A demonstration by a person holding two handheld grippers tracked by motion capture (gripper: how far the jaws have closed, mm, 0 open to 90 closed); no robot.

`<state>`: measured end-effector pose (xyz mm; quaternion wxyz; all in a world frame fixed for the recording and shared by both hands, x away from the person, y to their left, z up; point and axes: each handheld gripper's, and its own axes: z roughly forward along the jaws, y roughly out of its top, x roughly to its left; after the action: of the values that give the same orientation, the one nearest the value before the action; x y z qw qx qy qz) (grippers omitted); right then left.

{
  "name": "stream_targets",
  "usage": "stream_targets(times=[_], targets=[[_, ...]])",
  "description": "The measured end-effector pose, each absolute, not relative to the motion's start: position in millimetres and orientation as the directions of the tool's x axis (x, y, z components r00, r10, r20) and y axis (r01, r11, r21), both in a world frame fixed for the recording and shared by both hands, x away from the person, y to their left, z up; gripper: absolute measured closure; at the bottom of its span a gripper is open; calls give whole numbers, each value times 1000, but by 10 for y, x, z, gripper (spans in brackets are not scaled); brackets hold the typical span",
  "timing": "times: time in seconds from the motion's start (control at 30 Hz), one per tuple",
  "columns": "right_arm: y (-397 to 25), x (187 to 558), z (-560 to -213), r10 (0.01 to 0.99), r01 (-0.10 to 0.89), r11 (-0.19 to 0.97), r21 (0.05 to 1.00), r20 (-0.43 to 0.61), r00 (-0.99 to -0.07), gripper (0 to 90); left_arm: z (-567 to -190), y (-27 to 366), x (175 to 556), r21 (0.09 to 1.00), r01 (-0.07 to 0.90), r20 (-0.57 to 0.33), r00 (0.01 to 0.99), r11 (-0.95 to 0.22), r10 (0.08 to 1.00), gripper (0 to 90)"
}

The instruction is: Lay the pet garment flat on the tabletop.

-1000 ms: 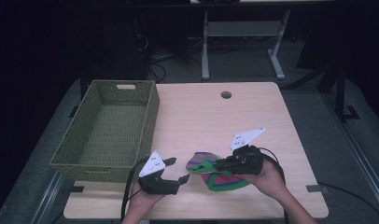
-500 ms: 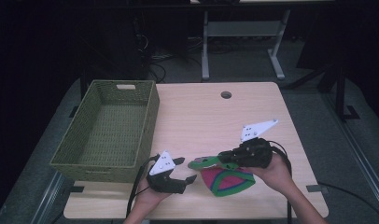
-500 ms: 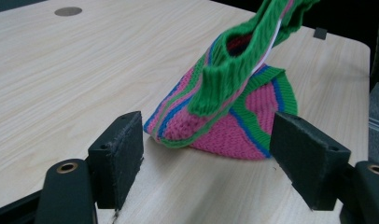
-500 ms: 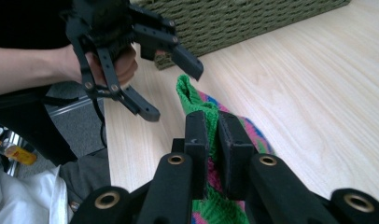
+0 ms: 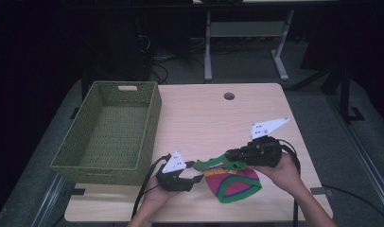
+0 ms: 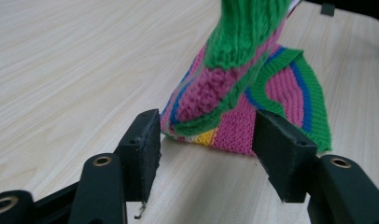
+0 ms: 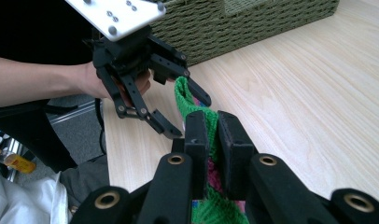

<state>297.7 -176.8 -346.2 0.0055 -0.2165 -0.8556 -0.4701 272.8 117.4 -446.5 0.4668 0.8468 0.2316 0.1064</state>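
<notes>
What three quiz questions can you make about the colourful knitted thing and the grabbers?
1. True or false: the right gripper is shut on the green band of the striped pink, green and blue knitted cloth.
2. The left gripper is: A) shut on the cloth, B) open with the cloth's edge between its jaws, C) inside the basket.
3. Fill in: the green woven rectangular basket stands on the pale wooden ____.

Key: 1 true; 2 B; 3 table.
</notes>
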Motion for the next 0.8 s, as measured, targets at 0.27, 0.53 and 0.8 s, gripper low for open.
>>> stream_targets(times=[0.27,0.53,0.8], targets=[[-1823,2978,-3431,373,374,464,803,206,-905,826,-4420,1135,2760,853,255,2,871,-455,491,658],[-1908,2979,-3367,397,376,451,810,195,-897,826,-4239,1122,2808,863,216,30,881,-458,472,805],[-1944,3043,-3368,425,395,435,809,201,-882,827,-3998,1133,2964,848,205,65,875,-489,480,812]])
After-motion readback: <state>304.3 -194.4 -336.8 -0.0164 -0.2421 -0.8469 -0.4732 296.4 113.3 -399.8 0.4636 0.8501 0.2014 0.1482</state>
